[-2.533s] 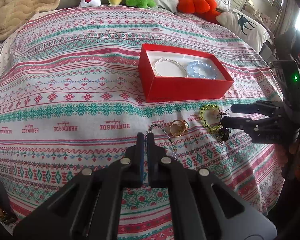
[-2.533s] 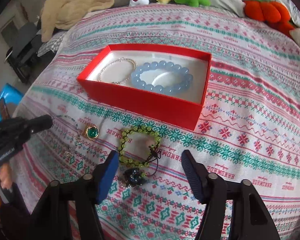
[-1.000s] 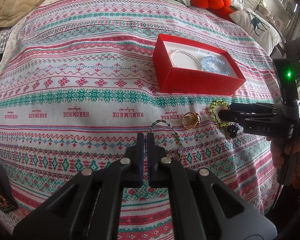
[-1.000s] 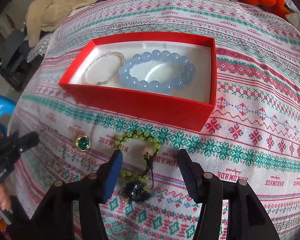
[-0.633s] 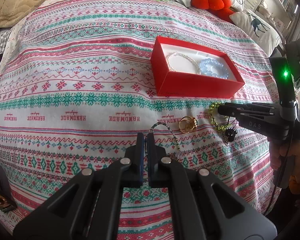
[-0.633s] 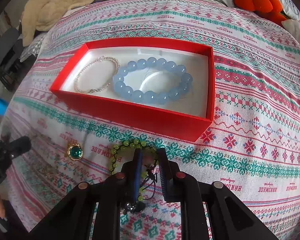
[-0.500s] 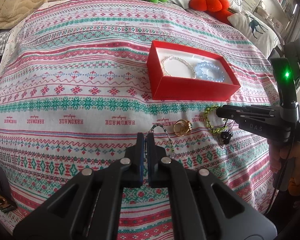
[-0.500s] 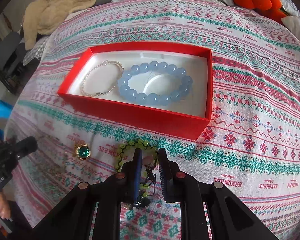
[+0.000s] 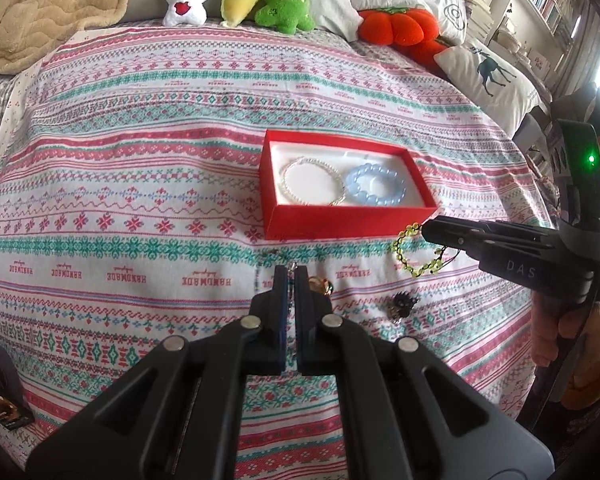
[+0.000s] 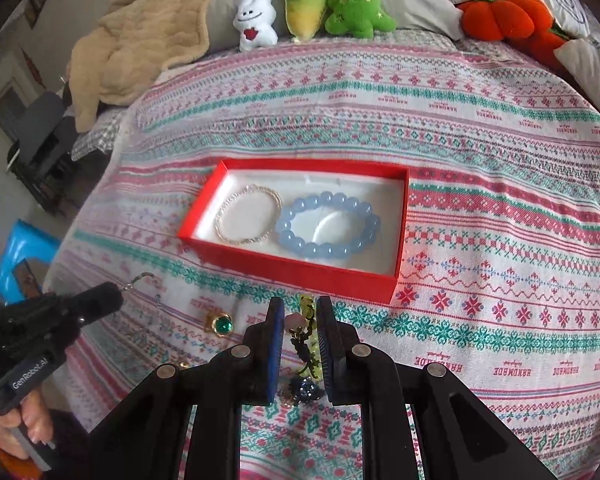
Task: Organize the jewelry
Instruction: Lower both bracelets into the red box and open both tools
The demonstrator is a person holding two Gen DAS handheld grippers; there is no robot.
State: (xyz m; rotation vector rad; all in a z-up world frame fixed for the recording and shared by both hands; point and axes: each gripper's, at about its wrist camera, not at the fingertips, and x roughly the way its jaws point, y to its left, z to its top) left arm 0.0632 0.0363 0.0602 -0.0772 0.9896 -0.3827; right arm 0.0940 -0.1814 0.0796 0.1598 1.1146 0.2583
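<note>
Left gripper [image 9: 290,276] jaws pinching thin chain [image 10: 140,278], left of red box [image 9: 340,220] | gold ring [image 10: 219,323] on woven cloth | right gripper [image 10: 299,312] clamping green beaded bracelet [image 9: 414,252], just below box; round beads

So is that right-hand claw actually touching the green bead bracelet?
Touching. In the left wrist view the right gripper is shut on the green bead bracelet, which hangs from its tips above the bedspread.
</note>
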